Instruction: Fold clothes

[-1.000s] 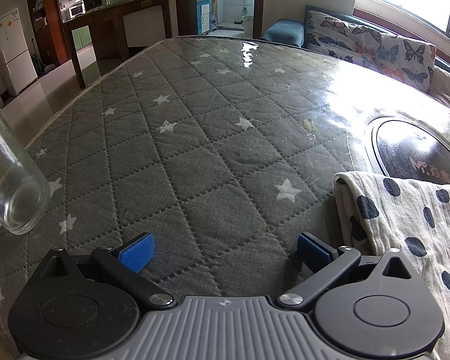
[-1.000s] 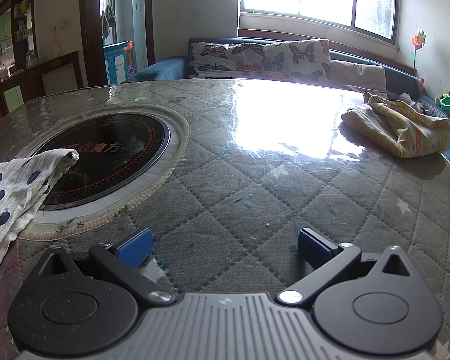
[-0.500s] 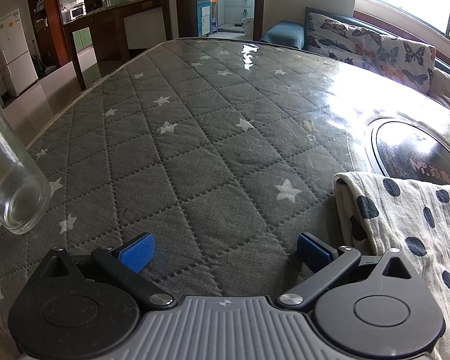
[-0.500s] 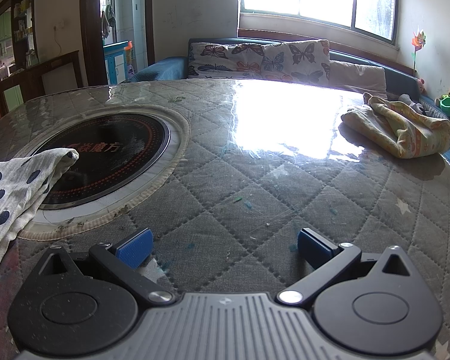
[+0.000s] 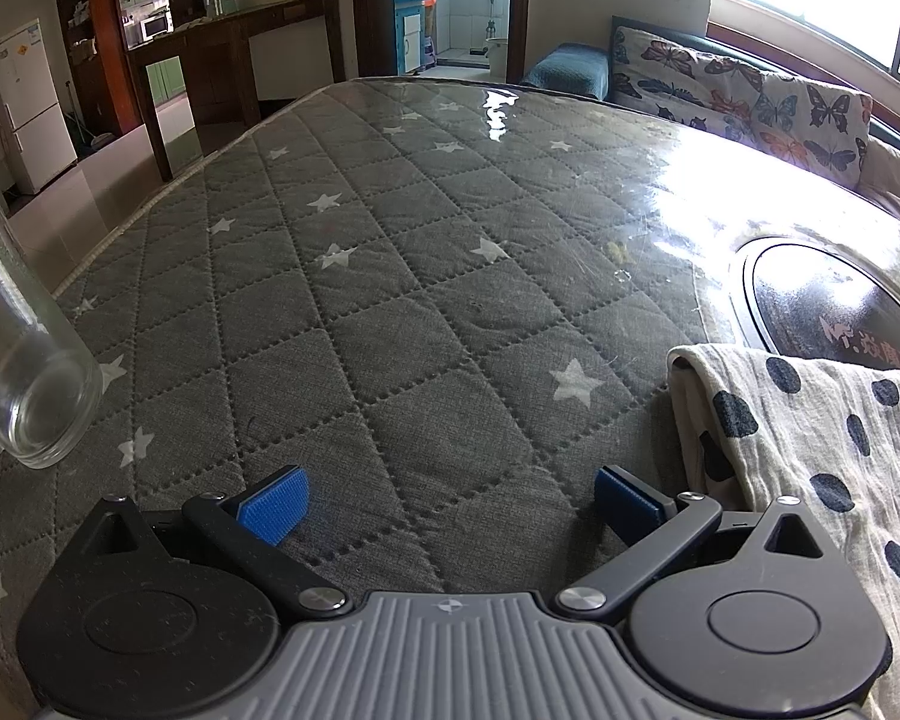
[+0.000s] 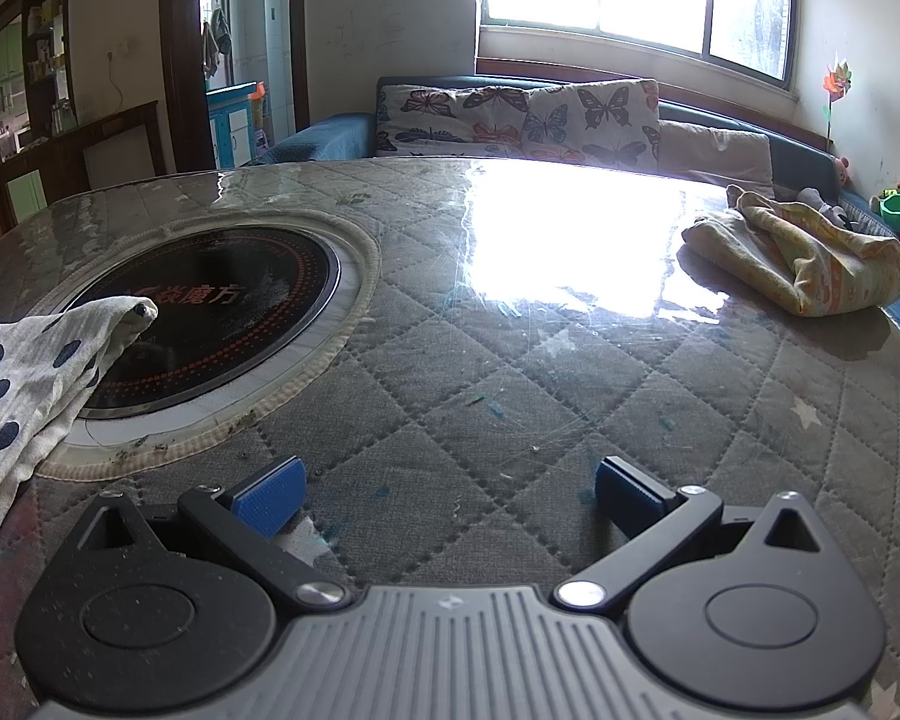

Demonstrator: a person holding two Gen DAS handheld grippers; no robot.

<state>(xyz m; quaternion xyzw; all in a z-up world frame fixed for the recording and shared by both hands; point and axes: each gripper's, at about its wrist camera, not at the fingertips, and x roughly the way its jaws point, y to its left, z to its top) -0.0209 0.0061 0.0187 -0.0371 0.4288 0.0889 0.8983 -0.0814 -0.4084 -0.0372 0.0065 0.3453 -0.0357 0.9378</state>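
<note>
A white cloth with dark polka dots point(image 5: 810, 450) lies folded on the grey quilted table at the right of the left wrist view; it also shows at the left edge of the right wrist view point(image 6: 24, 384). My left gripper point(image 5: 447, 501) is open and empty, low over the table, with its right finger just beside the cloth's edge. My right gripper point(image 6: 447, 489) is open and empty over bare table, to the right of the cloth. A yellow patterned garment point(image 6: 804, 264) lies bunched at the far right of the table.
A round black cooktop point(image 6: 210, 318) is set into the table point(image 5: 390, 300) under the cloth's far corner. A clear glass jar point(image 5: 12, 372) stands at the left table edge. A sofa with butterfly cushions point(image 6: 510, 120) runs behind the table.
</note>
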